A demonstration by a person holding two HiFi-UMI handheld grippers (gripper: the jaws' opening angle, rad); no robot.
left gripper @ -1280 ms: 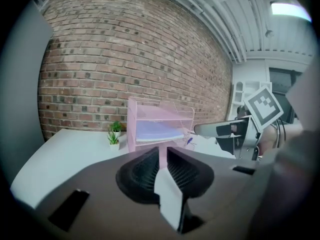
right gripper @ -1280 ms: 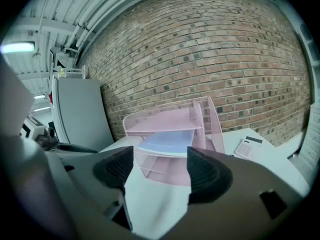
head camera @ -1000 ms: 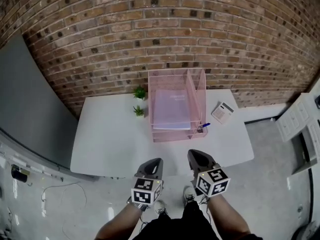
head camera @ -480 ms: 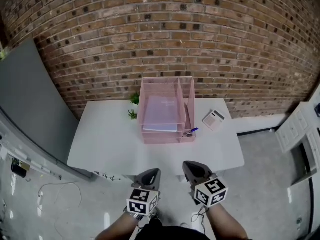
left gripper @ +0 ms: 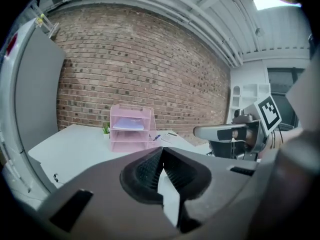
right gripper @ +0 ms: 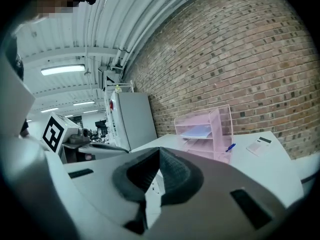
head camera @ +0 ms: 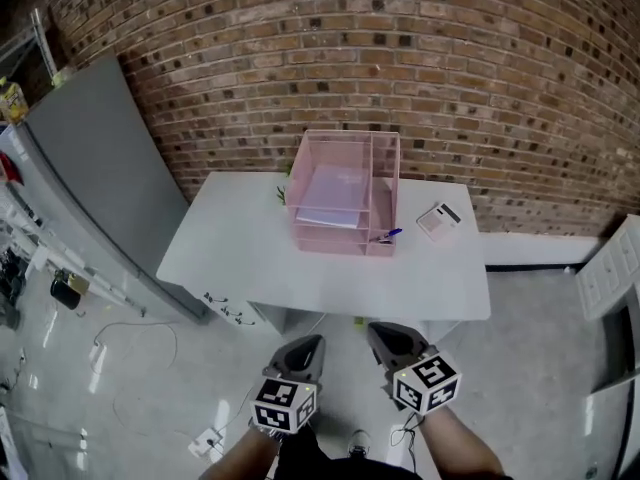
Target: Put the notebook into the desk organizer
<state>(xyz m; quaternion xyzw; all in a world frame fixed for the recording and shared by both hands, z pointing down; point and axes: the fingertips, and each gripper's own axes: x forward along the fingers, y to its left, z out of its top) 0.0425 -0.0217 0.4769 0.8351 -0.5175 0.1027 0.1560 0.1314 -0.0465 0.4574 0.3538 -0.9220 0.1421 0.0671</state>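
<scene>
Hanging shut, both hand-held grippers (head camera: 310, 345) (head camera: 382, 334) stand apart from the table (head camera: 330, 288) edge.

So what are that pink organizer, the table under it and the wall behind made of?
The desk organizer looks like fine pink mesh, probably painted metal, though it could be plastic: its thin walls look see-through. The table has a smooth, matte white top, perhaps laminate. The wall is red-brown brick with pale mortar lines.

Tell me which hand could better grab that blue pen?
Right, probably: the blue pen lies on the right hand-held gripper side of the pink organizer, though it is shut, short of the table.
</scene>
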